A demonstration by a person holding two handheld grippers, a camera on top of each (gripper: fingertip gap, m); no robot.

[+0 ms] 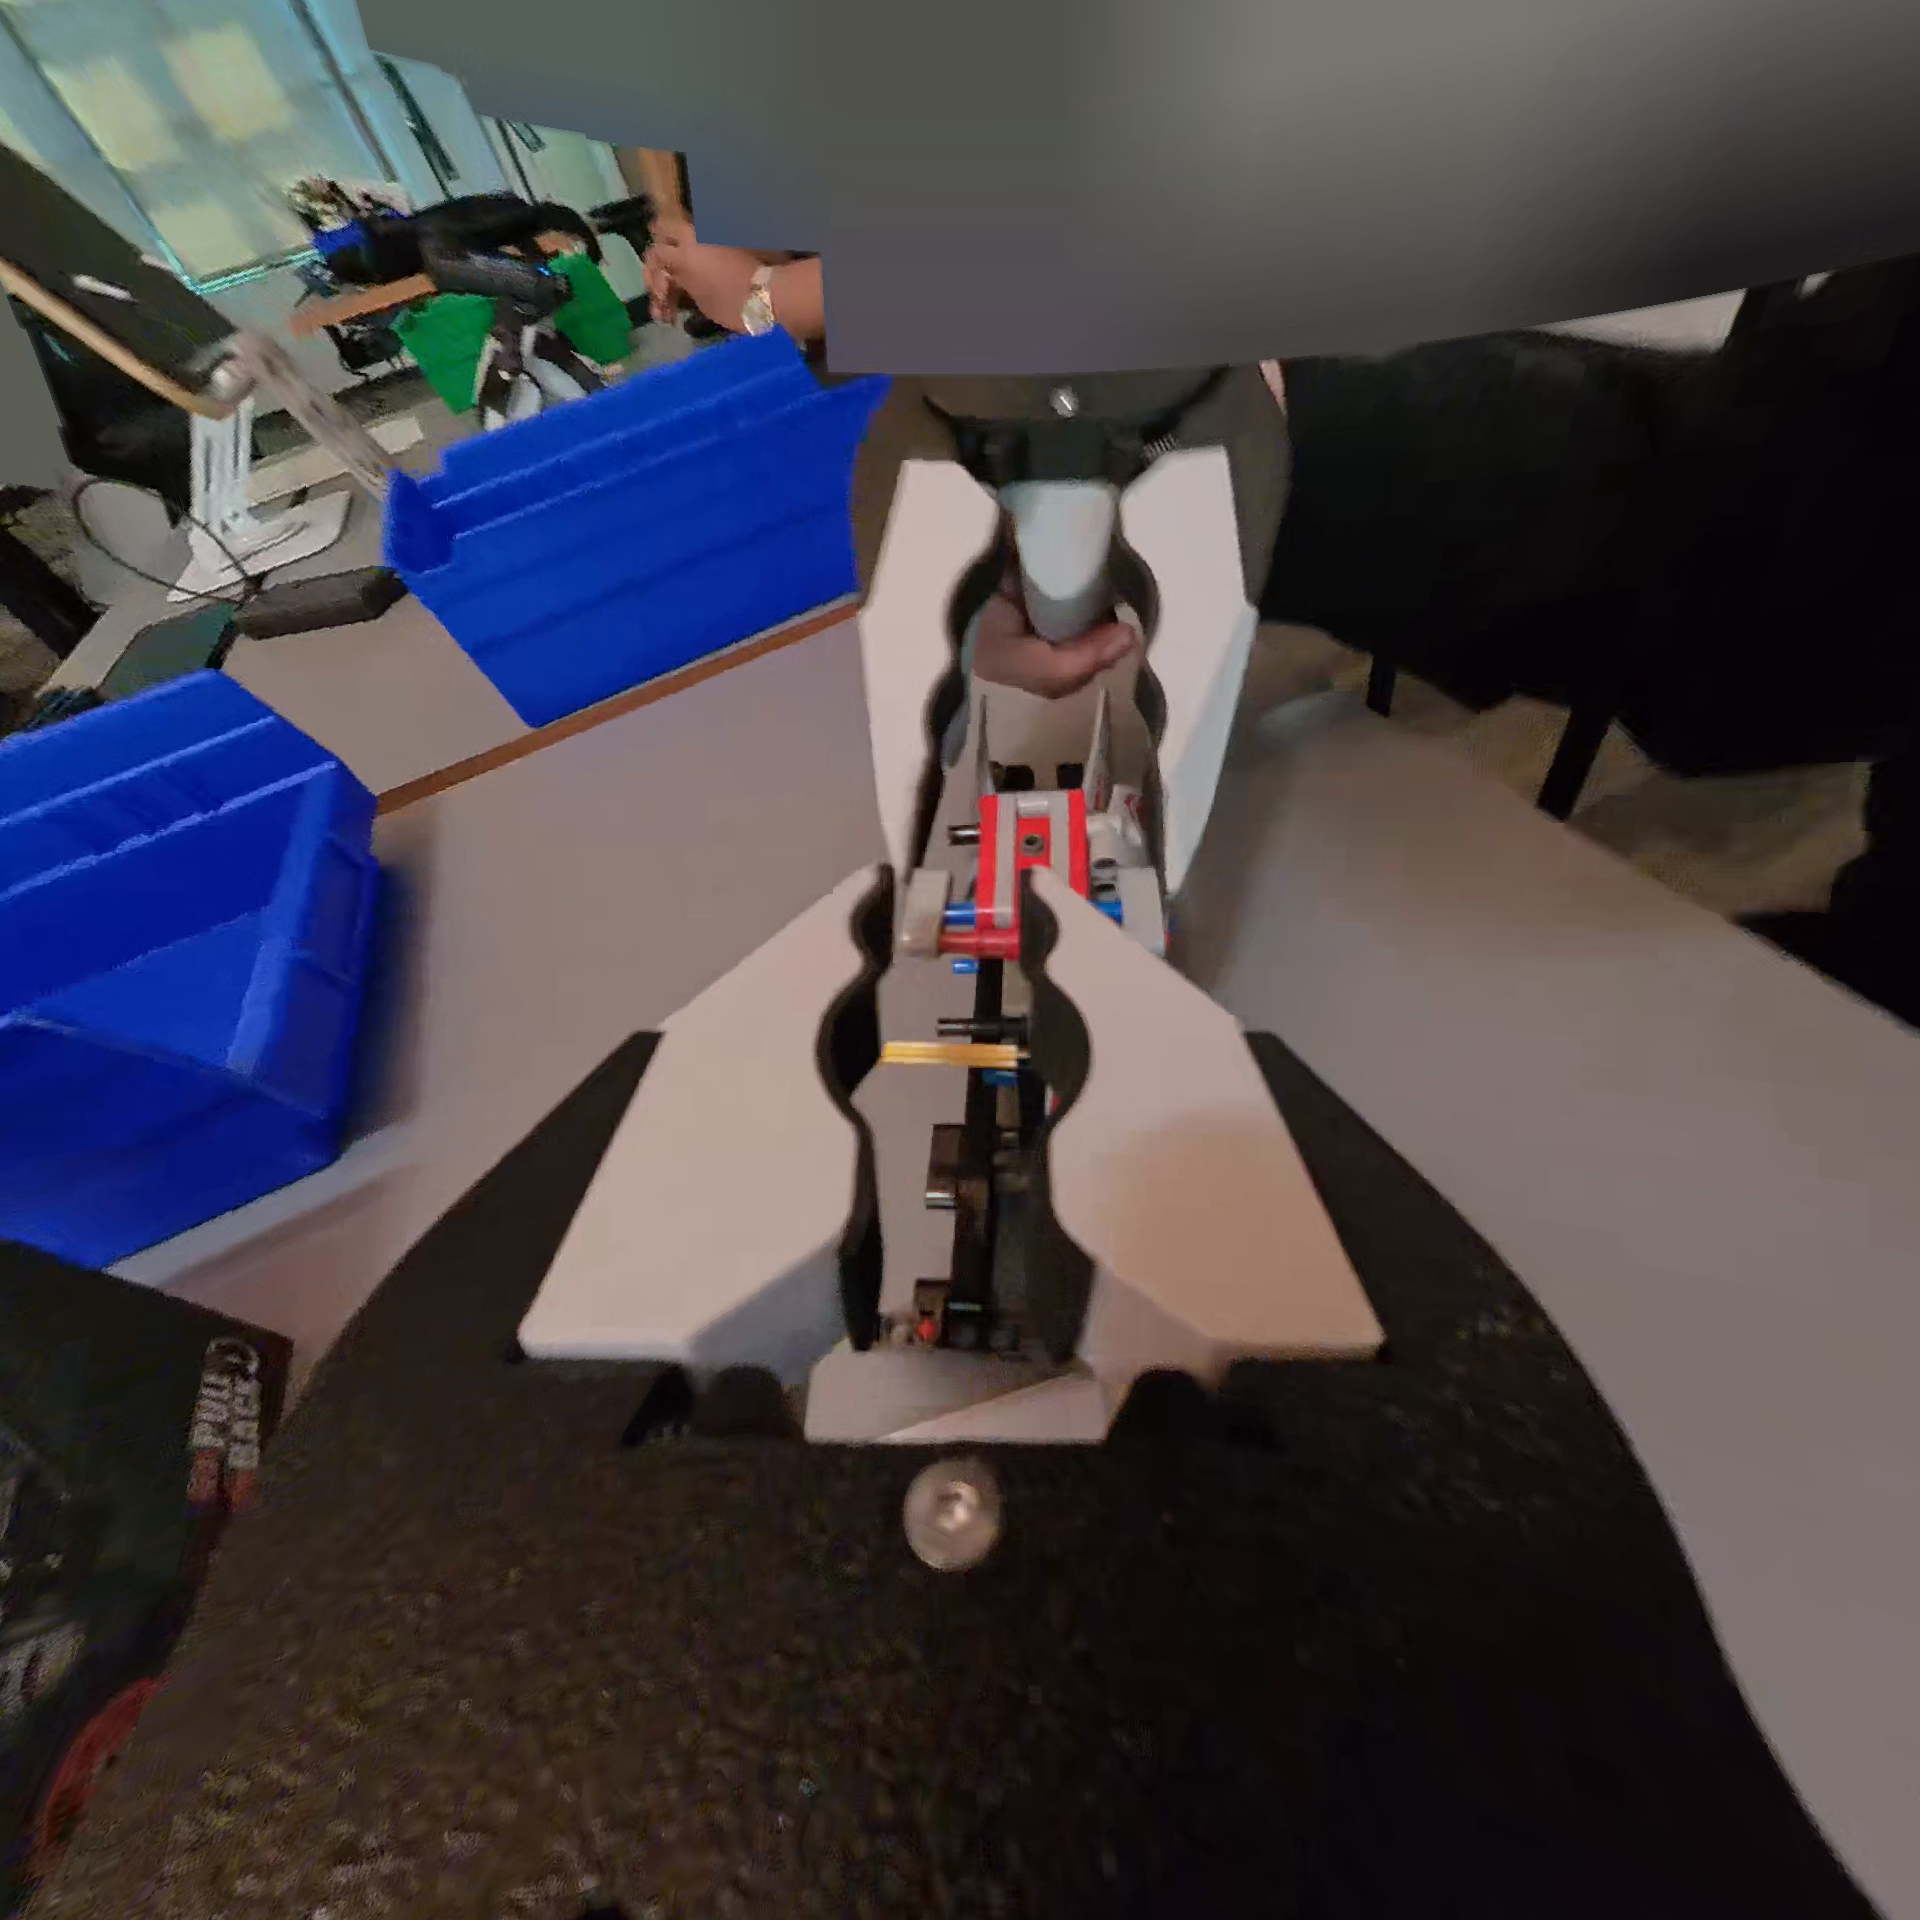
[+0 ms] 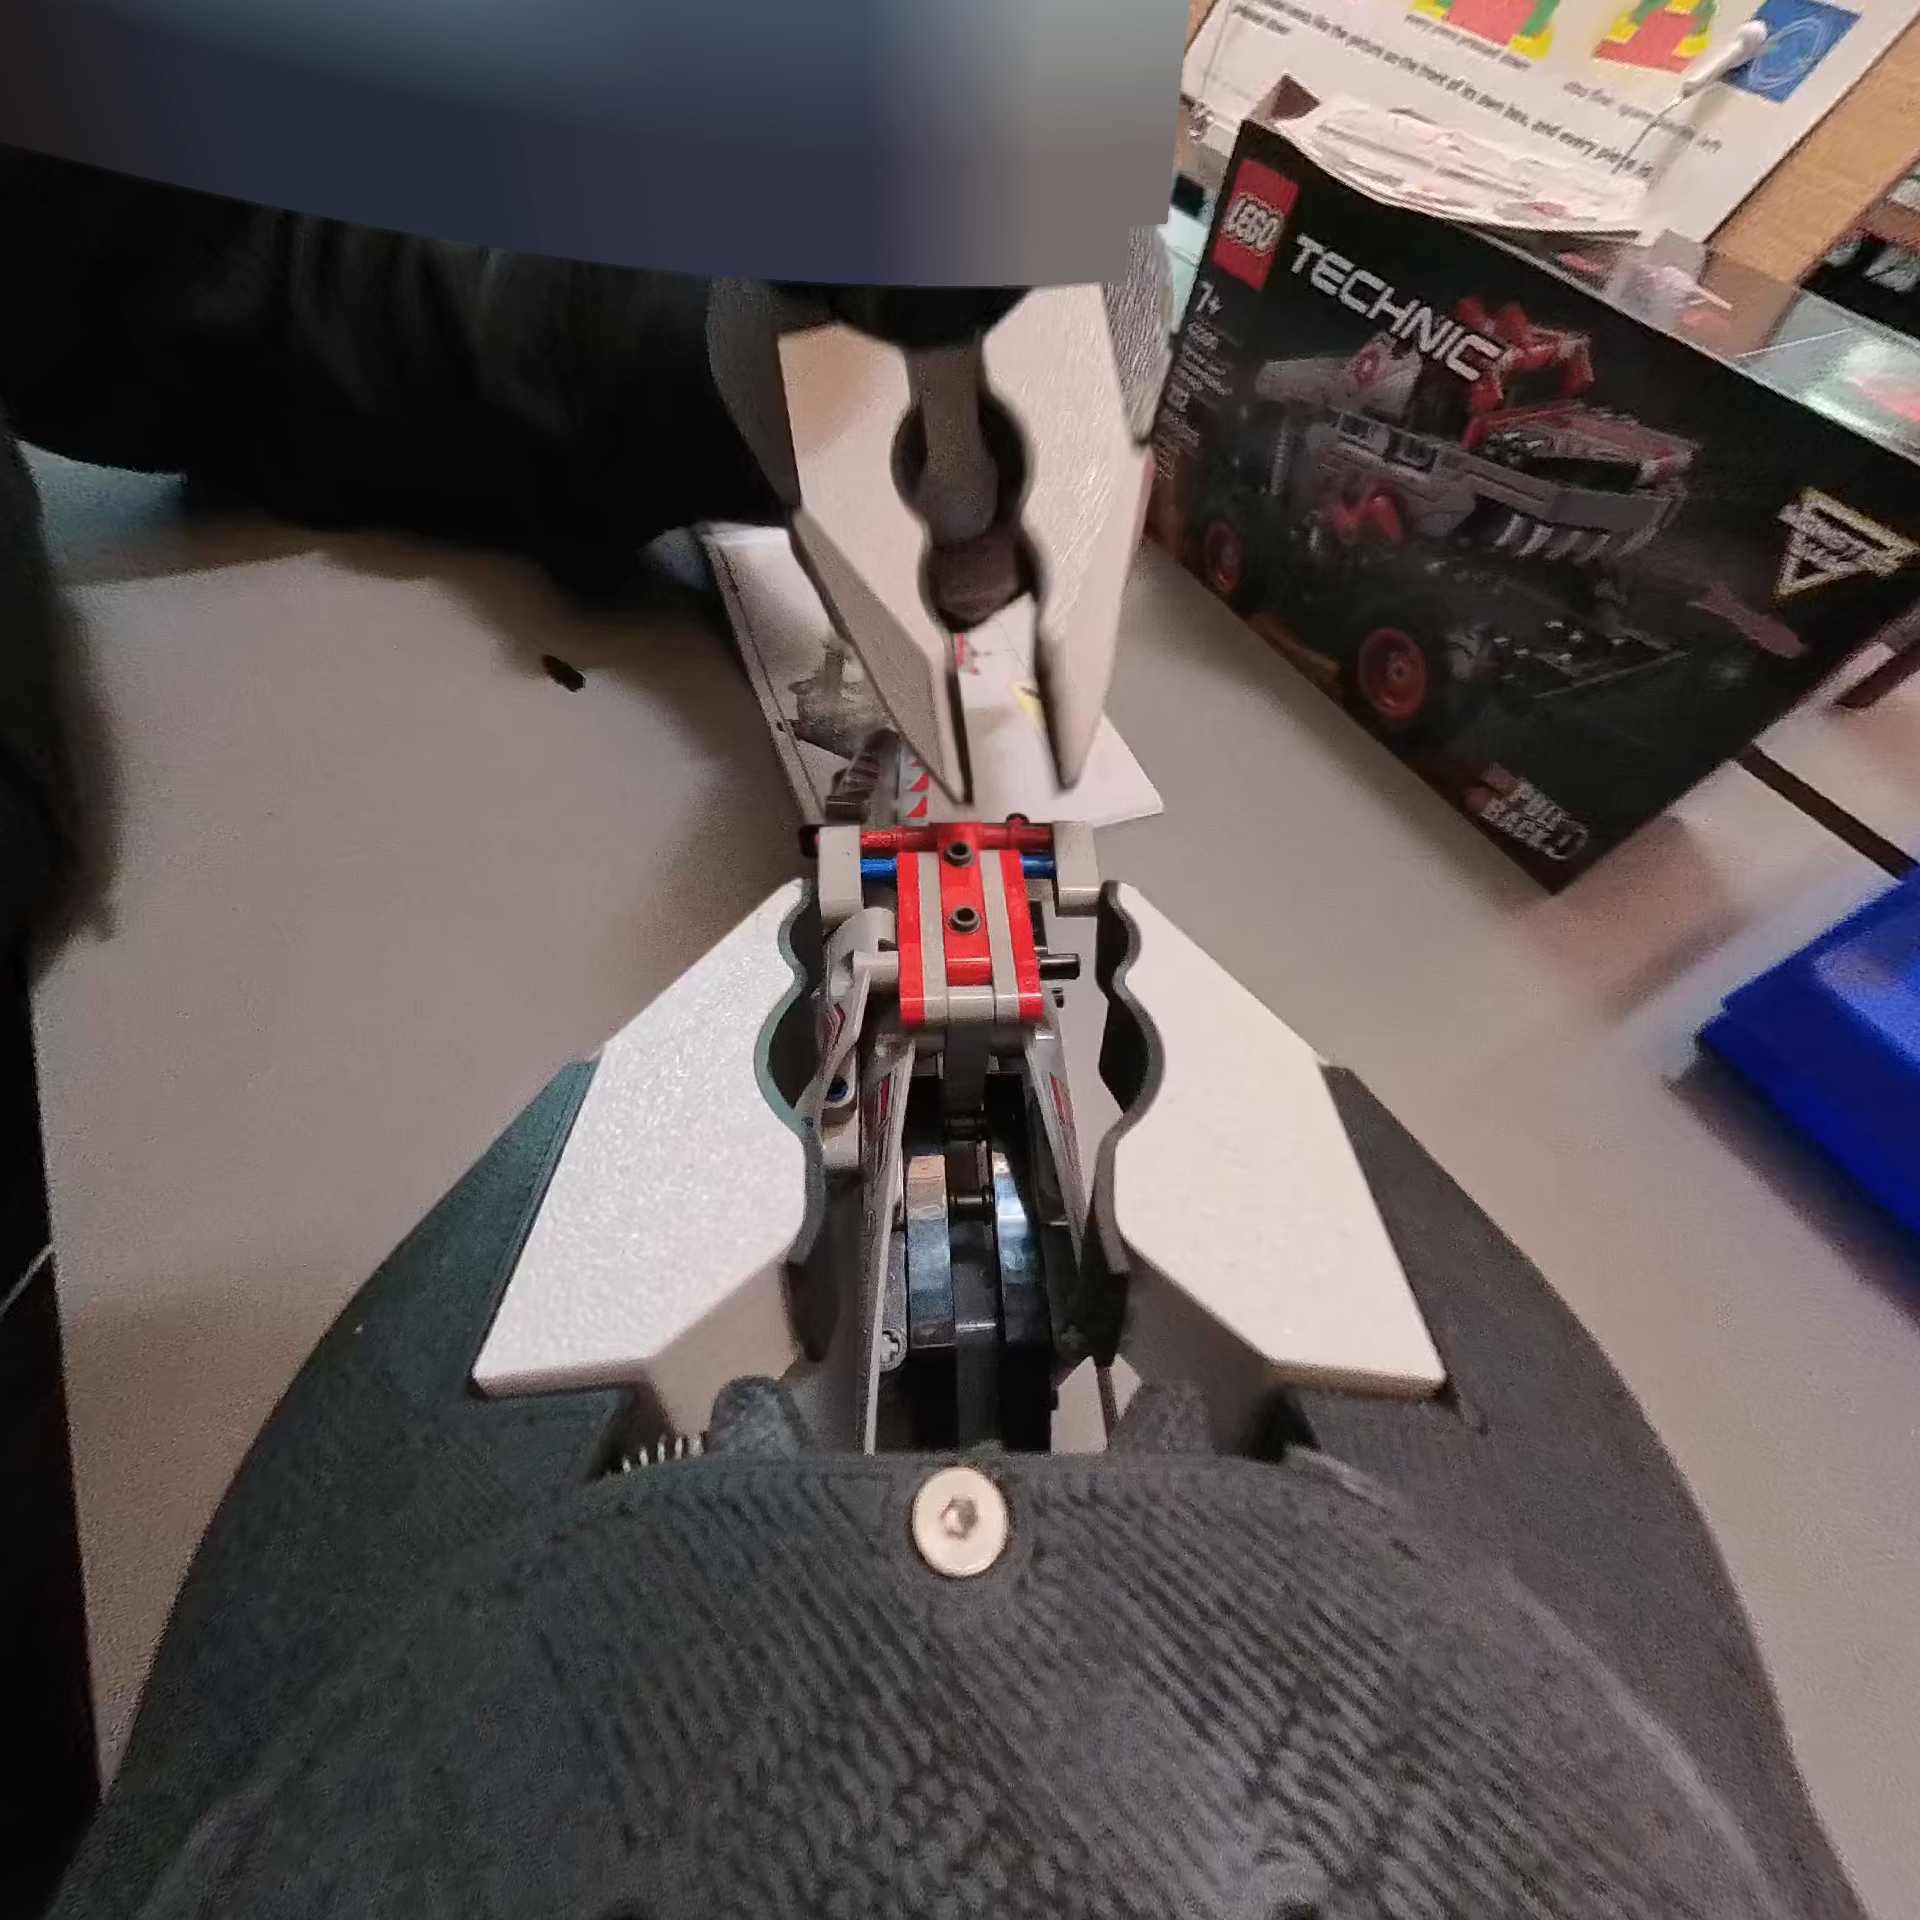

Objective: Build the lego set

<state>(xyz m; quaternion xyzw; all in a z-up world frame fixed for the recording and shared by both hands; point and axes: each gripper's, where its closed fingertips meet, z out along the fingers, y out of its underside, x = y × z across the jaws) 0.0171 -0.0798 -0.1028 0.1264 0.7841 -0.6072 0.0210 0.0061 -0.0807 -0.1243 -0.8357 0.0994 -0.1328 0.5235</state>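
Two hand-held grippers face each other across a pale table (image 1: 644, 831), with the partly built lego model between them. Left wrist view: the left hand-held gripper (image 1: 961, 914) has its white fingers drawn close around the dark rear portion of the lego model (image 1: 1023, 873), which runs lengthwise down the gap between them; black pins and a yellow axle project sideways from the model into that gap. The model's red and grey front end extends past the fingertips into the opposing right hand-held gripper (image 1: 1049, 831), behind which a hand (image 1: 1049, 649) wraps a grey handle. Only this view shows two blue bins (image 1: 623, 540) at the left, one near and one farther back. Right wrist view: the right hand-held gripper (image 2: 951, 904) clamps the model (image 2: 966, 935) by its sides, the red striped panel lying uppermost between the fingers and the front bar just beyond the tips. The left hand-held gripper (image 2: 1013, 779) descends steeply from above, tips pointing down just behind the model, its fingers narrowly parted there; whether they touch the model cannot be told from here. Only this view shows the lego box (image 2: 1507, 499) at the right and an instruction sheet (image 2: 1049, 769) lying flat under the left gripper.
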